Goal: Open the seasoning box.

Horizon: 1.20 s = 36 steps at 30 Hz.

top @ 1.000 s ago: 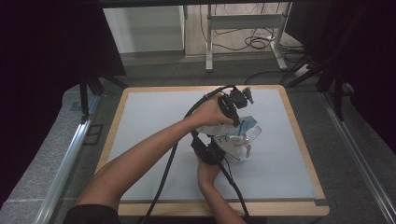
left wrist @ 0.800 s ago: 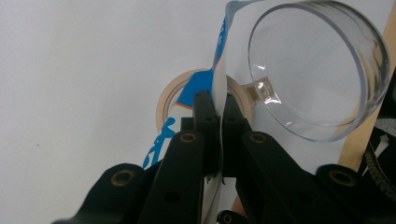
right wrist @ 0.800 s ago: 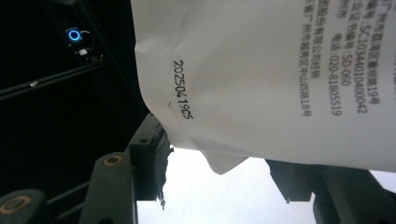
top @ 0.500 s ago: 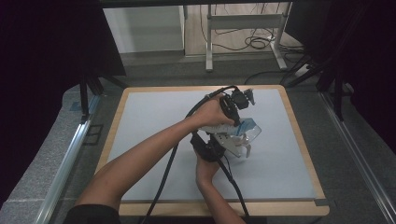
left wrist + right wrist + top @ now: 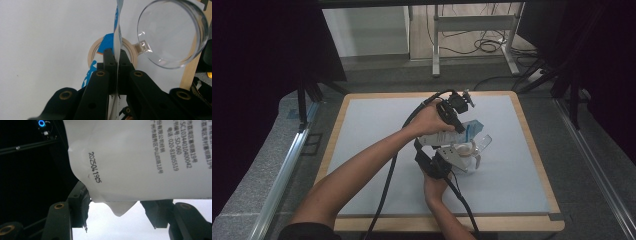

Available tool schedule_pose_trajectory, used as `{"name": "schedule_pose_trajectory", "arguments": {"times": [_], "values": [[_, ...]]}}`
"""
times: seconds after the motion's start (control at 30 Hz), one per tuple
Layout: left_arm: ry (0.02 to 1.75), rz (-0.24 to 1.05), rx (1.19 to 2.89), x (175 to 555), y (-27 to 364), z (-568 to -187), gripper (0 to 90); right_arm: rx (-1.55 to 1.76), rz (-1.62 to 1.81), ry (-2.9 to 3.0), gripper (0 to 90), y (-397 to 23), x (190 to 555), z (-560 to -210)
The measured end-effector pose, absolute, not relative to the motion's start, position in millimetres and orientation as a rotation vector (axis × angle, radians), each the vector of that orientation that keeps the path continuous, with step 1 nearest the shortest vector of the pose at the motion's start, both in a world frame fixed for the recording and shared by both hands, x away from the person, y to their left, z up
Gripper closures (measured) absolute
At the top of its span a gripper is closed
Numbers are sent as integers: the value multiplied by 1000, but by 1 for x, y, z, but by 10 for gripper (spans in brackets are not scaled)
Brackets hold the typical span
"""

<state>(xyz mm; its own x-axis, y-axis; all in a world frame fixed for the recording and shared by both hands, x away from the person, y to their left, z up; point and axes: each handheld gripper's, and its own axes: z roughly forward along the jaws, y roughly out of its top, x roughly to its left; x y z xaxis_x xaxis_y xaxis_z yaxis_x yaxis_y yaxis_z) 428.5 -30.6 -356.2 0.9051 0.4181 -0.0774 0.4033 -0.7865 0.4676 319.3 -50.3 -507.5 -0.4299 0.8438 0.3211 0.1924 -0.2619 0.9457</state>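
Pouch unmoved since before, clamped in left tongs, its corner between parted right tongs.

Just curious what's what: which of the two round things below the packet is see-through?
The clear cup with the small handle; the beige tape ring beside it is opaque.
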Motion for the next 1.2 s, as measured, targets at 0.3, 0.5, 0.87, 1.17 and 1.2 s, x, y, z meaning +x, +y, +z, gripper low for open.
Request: {"name": "schedule_pose_trajectory", "arguments": {"times": [0.3,0.5,0.87,1.17,1.2], "values": [[567,20,2526,422,-23,-354,897,1239,1694,1568,422,-59,316,-510],[573,-7,2483,420,-13,-354,898,1232,1669,1611,419,-69,314,-514],[577,-18,2356,409,11,-355,898,1186,1650,1689,412,-70,309,-515],[620,-38,2254,407,41,-355,899,1119,1634,1763,393,-70,304,-515],[628,-43,2238,407,44,-355,899,1114,1631,1767,392,-70,304,-515]]}}
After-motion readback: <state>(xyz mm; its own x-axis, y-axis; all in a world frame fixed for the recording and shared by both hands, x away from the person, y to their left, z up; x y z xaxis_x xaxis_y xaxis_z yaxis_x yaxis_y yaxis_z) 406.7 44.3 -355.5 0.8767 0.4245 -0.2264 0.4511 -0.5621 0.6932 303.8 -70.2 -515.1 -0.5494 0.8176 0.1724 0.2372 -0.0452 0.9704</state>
